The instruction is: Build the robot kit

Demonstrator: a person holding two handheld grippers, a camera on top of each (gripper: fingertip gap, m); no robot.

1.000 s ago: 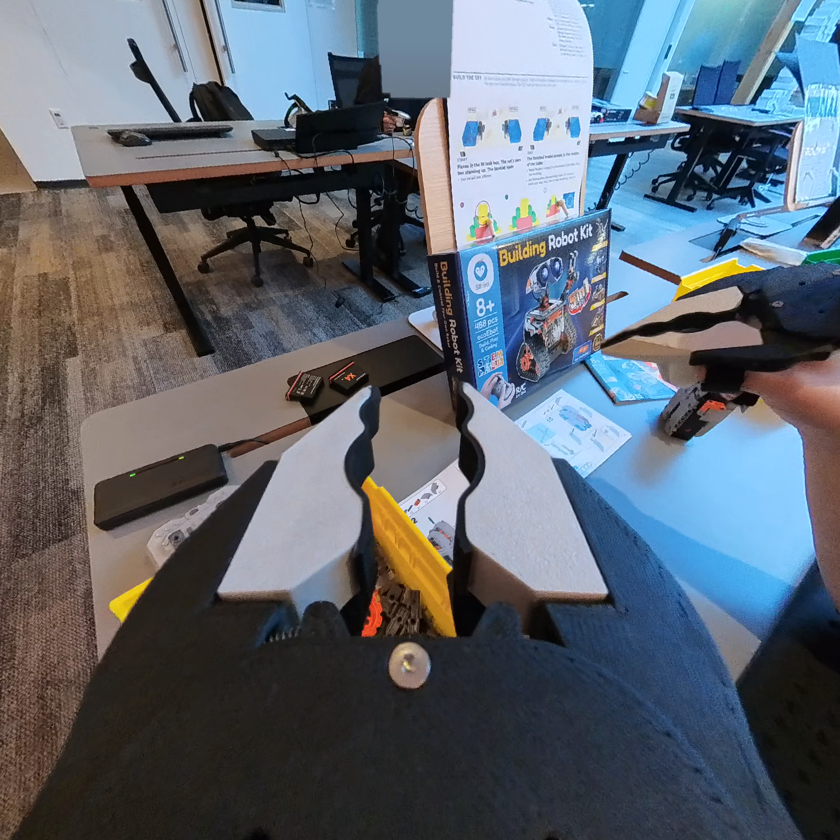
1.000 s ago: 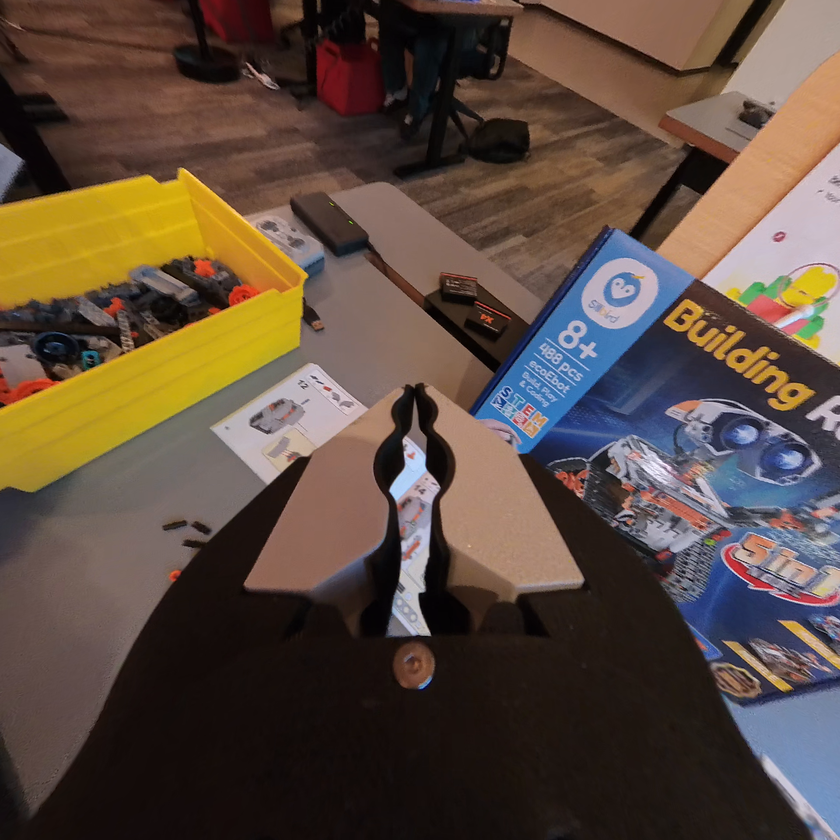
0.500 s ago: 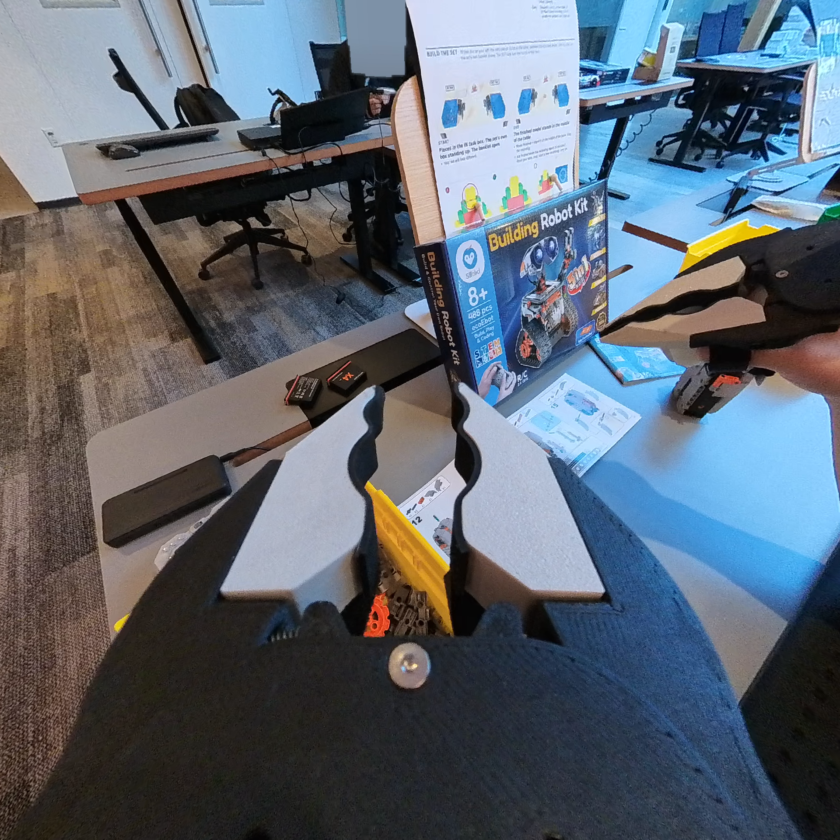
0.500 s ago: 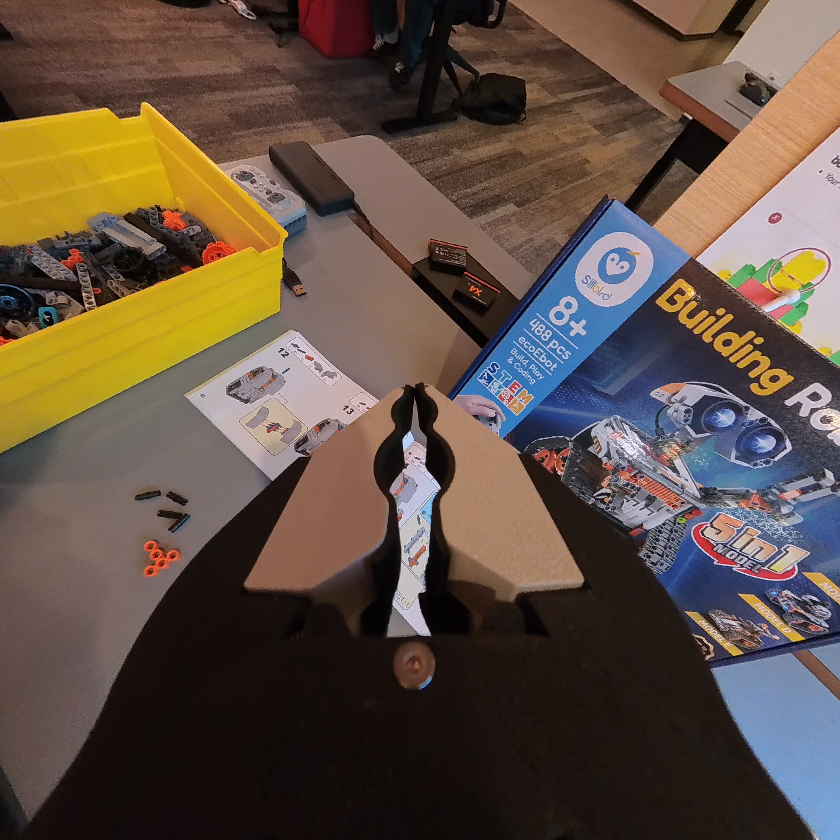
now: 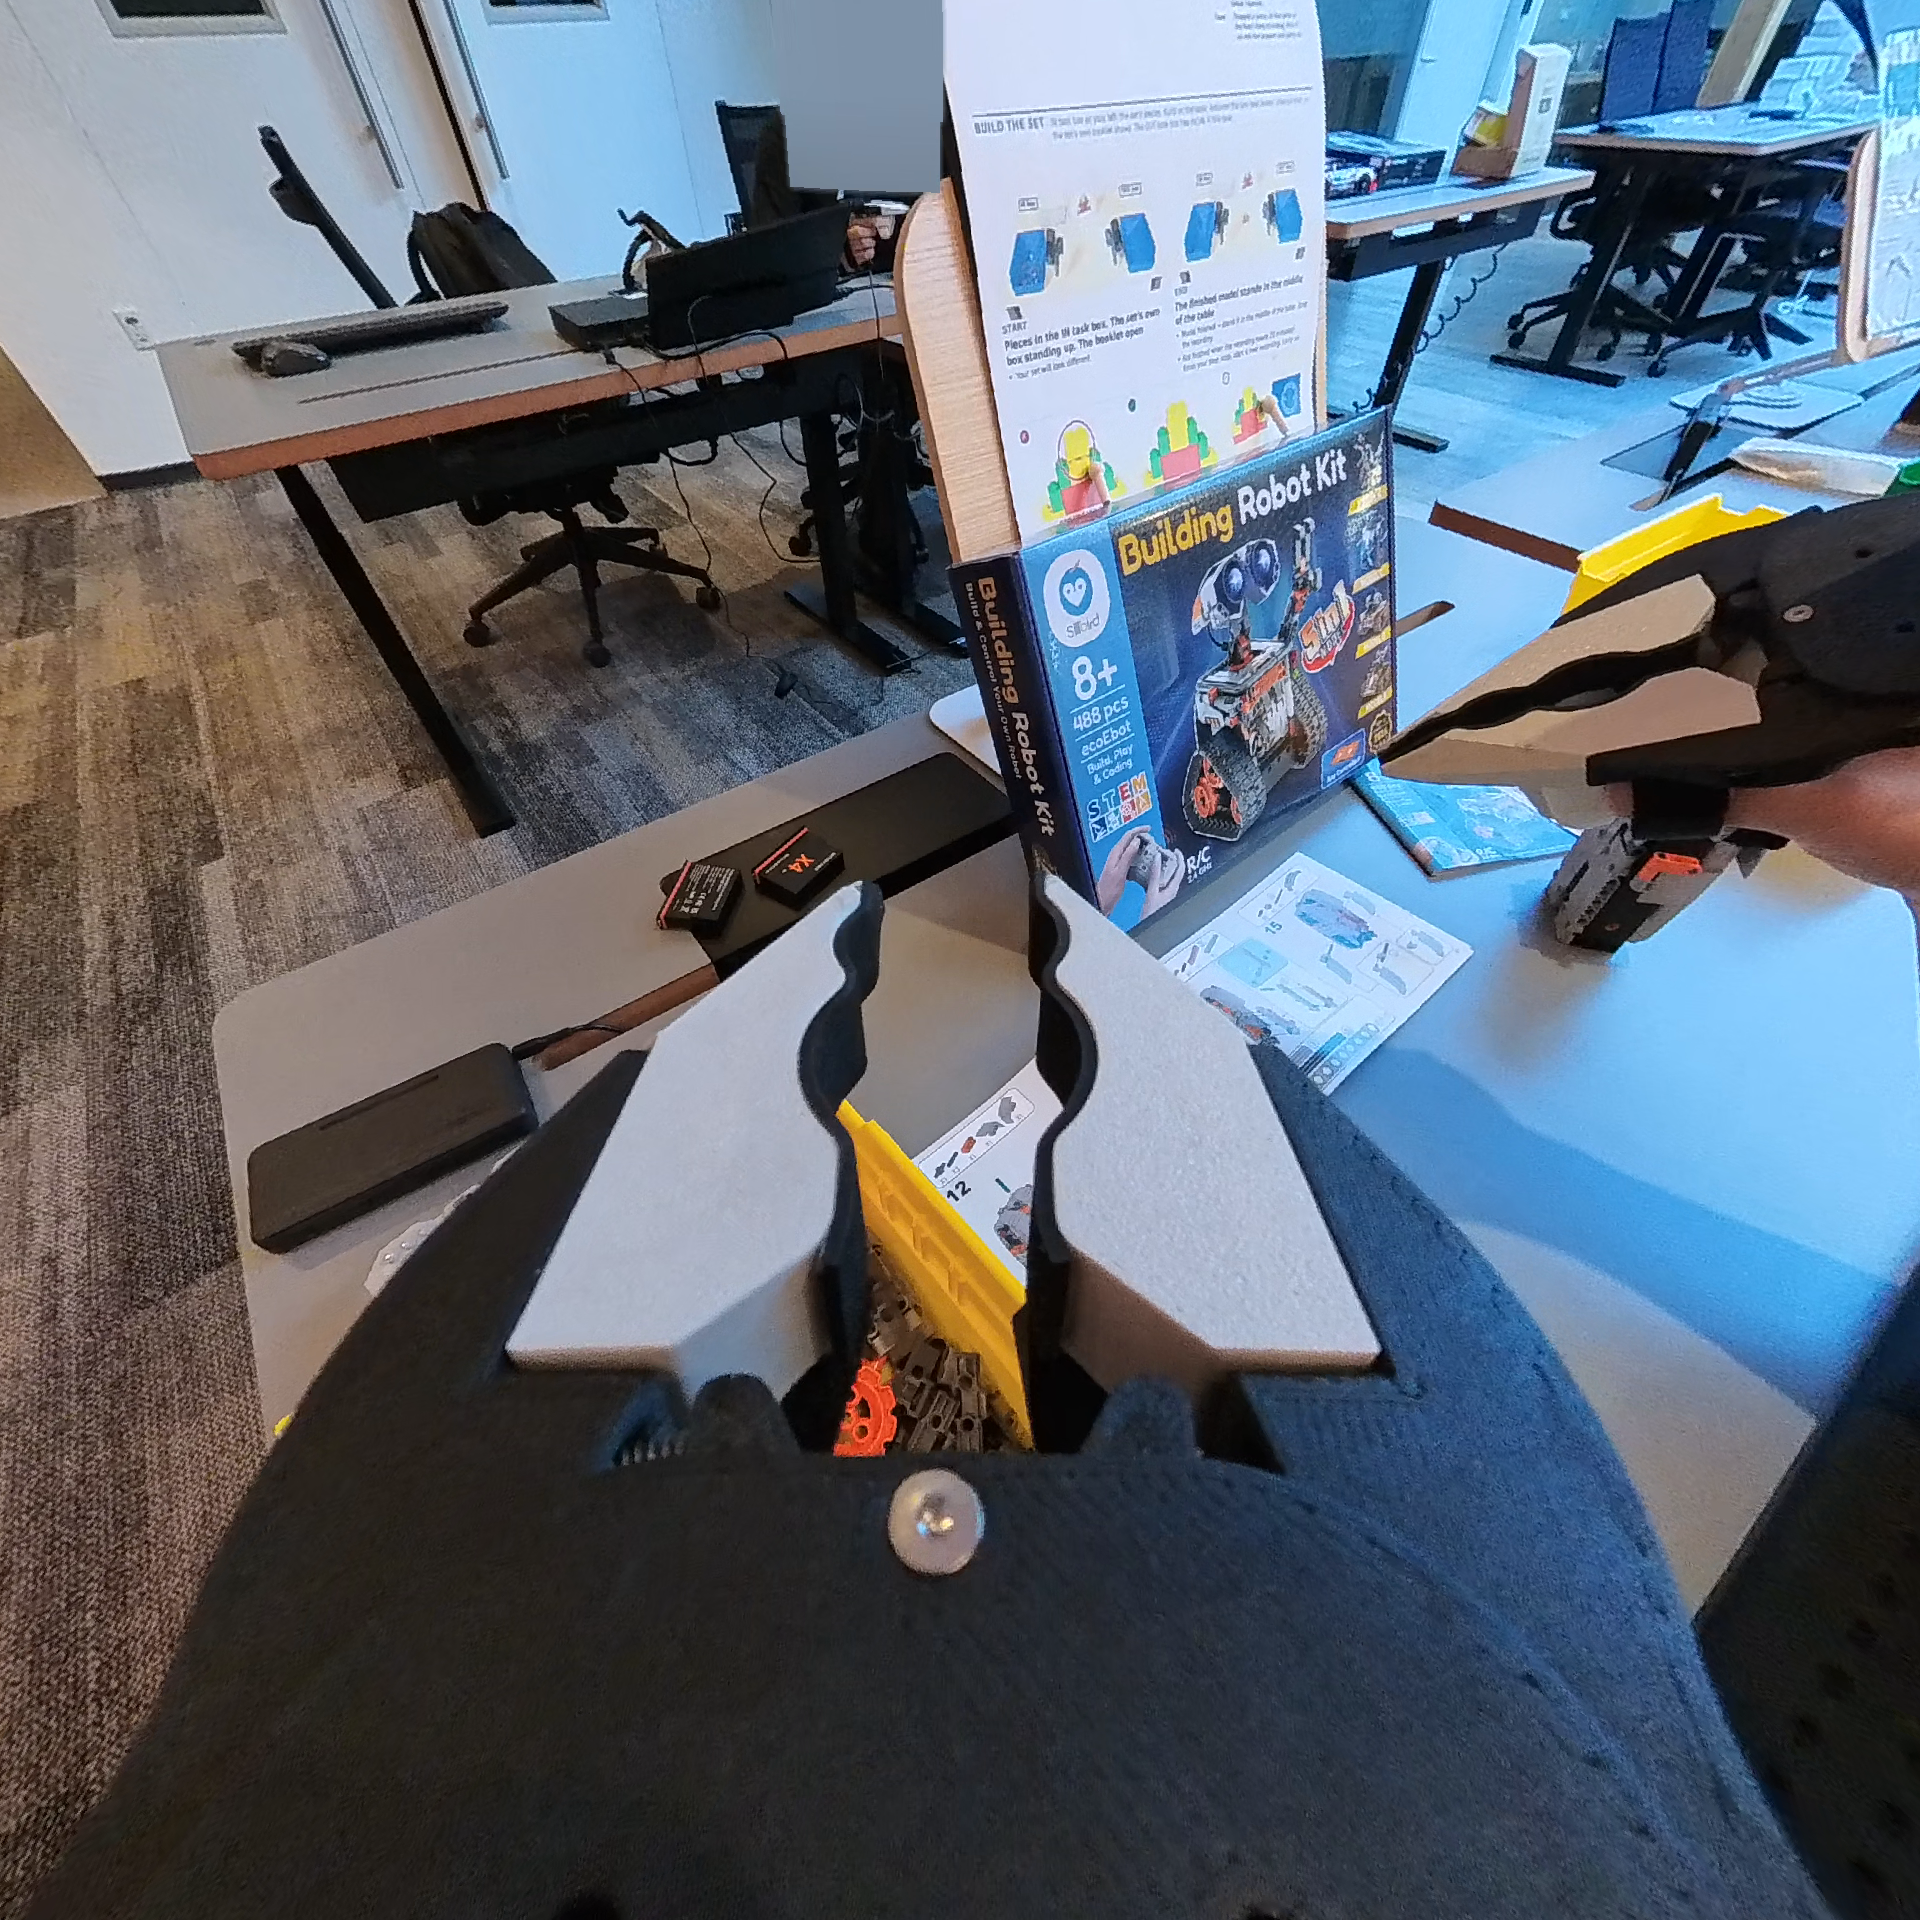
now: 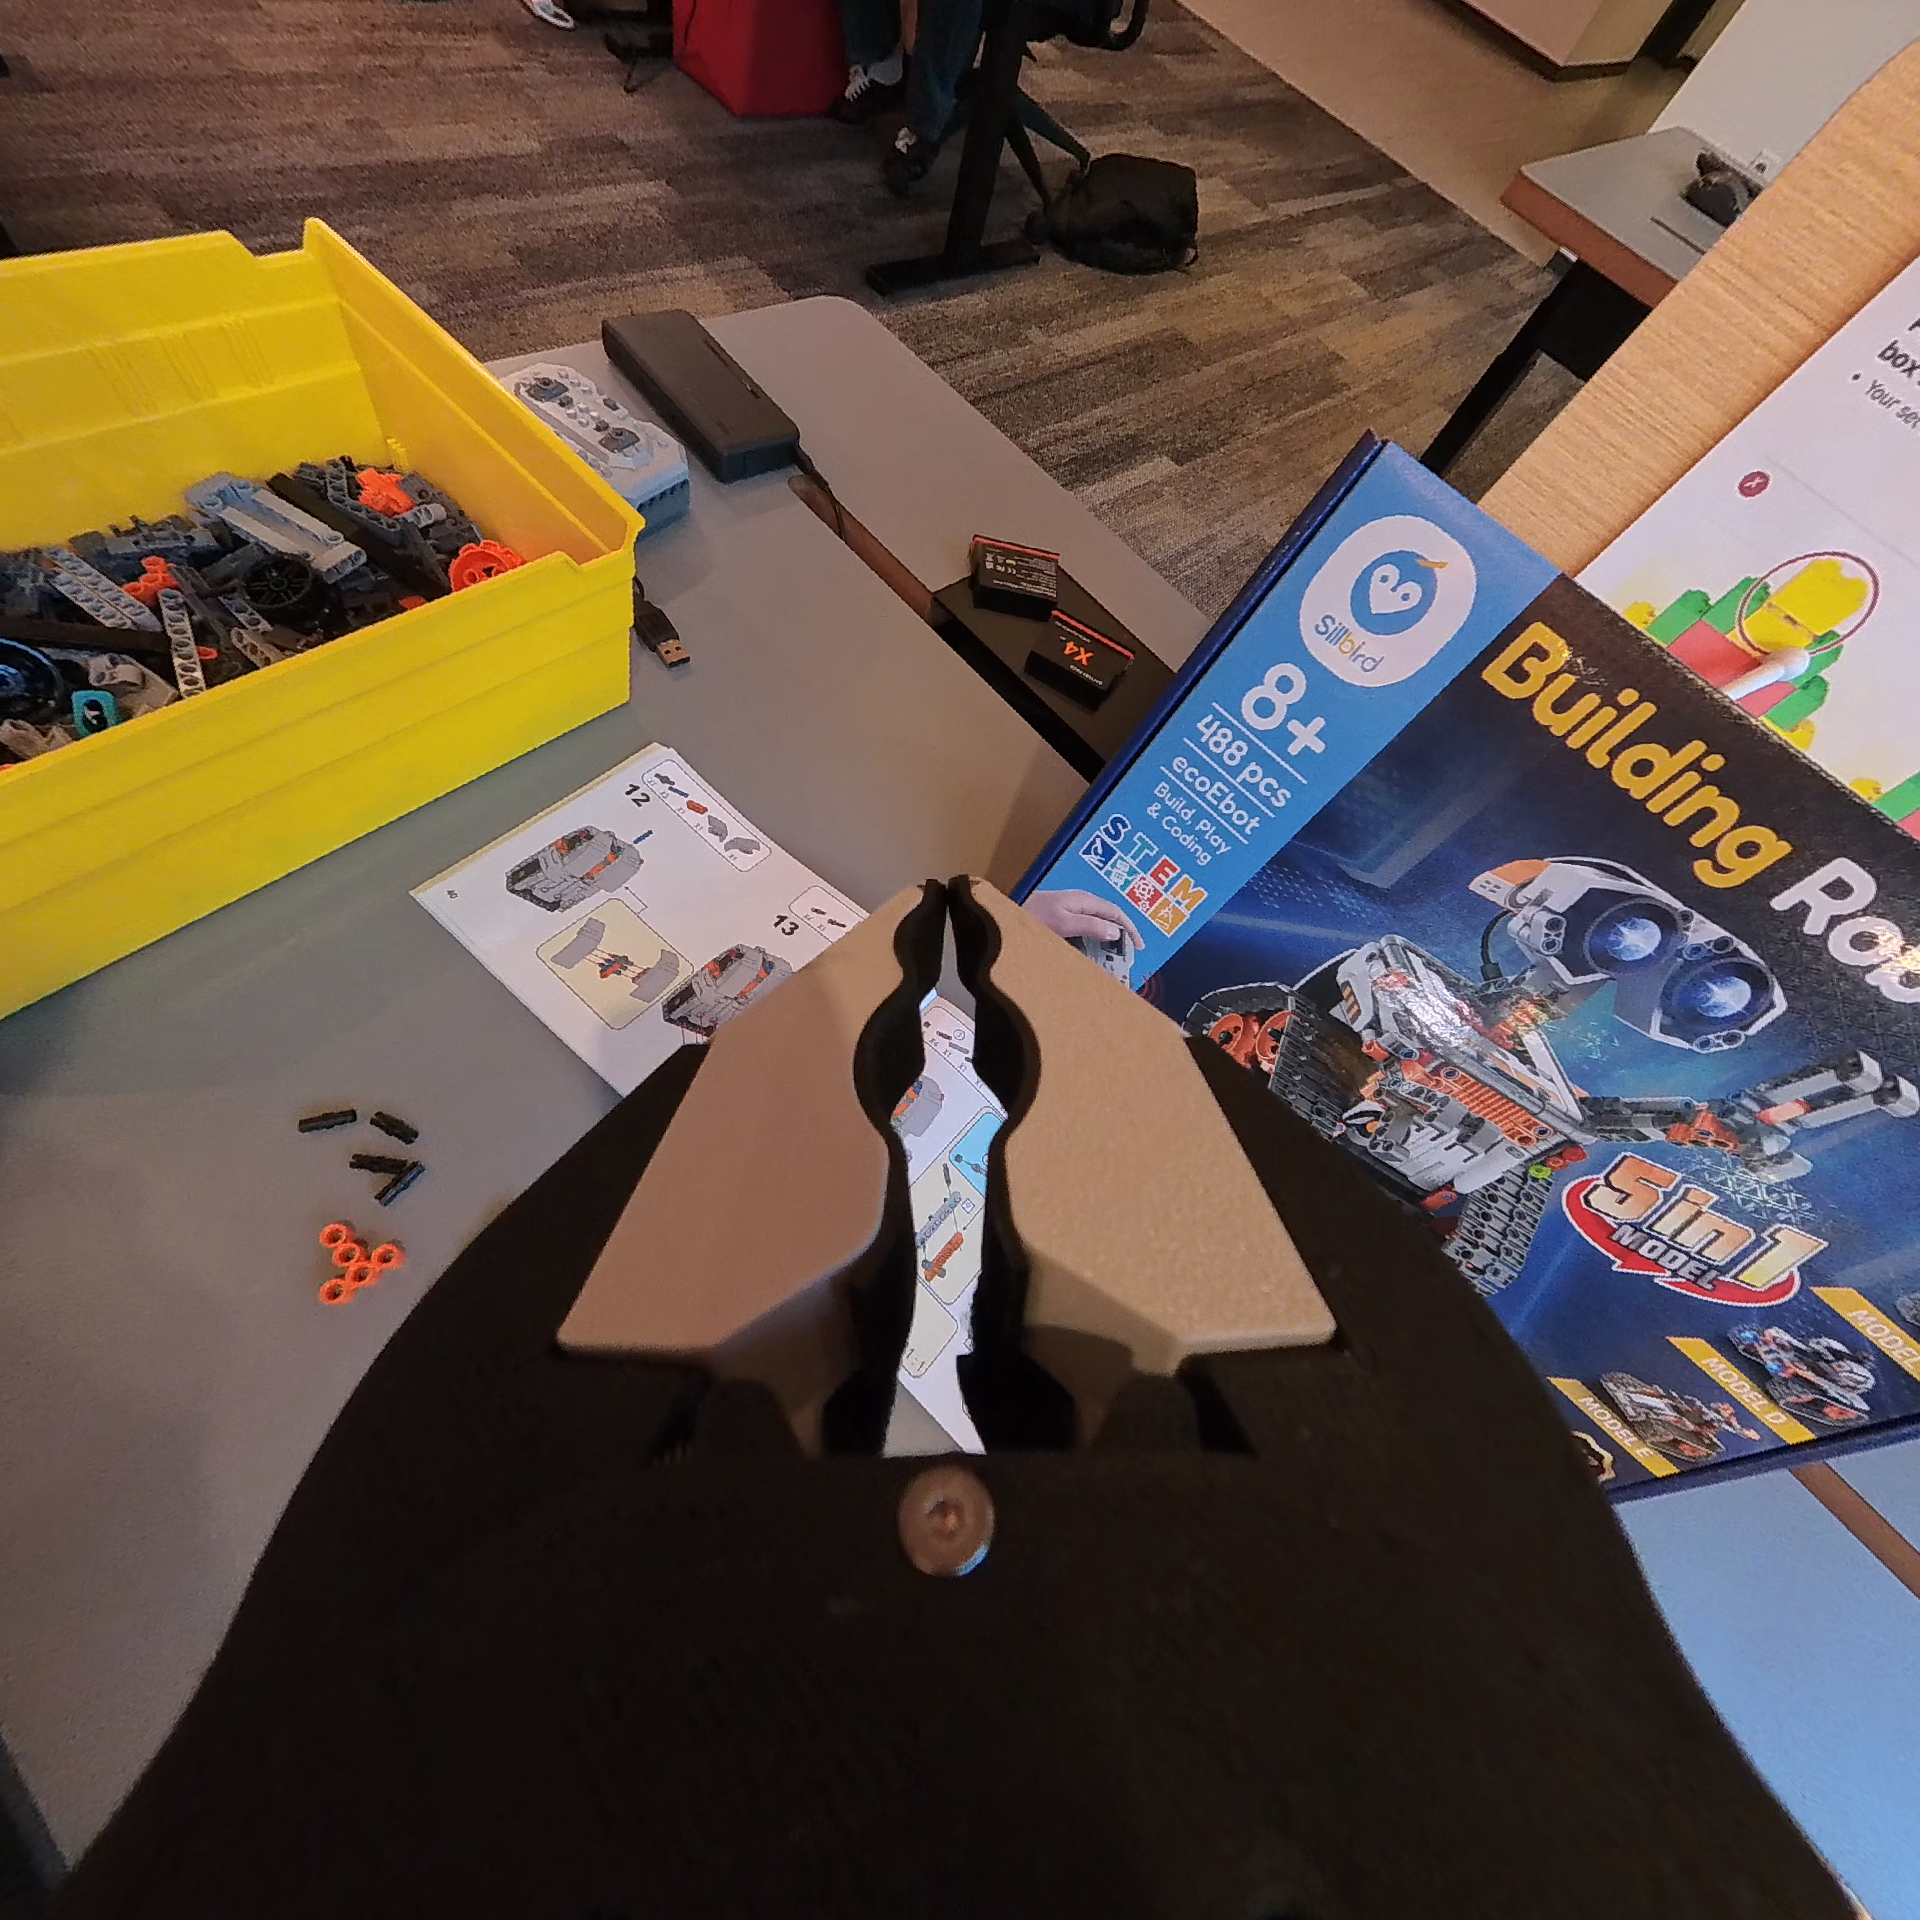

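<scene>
My left gripper point(image 5: 951, 902) is open and empty, held above the far corner of a yellow bin point(image 5: 940, 1236) filled with grey, black and orange building parts. My right gripper point(image 6: 948, 888) is shut with its tips touching and nothing between them. It hovers over an instruction sheet point(image 6: 623, 904) next to a blue robot kit box point(image 6: 1455, 935). The right gripper also shows in the left wrist view point(image 5: 1397, 750), in front of the kit box point(image 5: 1195, 675). A dark grey and orange block assembly point(image 5: 1610, 899) sits on the table under it.
The yellow bin point(image 6: 416, 675) stands at the left. Black pins point(image 6: 364, 1143) and orange rings point(image 6: 358, 1257) lie loose on the grey table. A black power bank point(image 6: 707, 395), a white hub point(image 6: 613, 436), a USB plug point(image 6: 665, 644) and two small black batteries point(image 6: 1018, 577) lie beyond. Across from one pair of fingers to the other is roughly 25 cm.
Both grippers have drawn back from the kit box, so more of the table, the sheet and the loose pins and rings shows. The left stays open, the right stays shut.
</scene>
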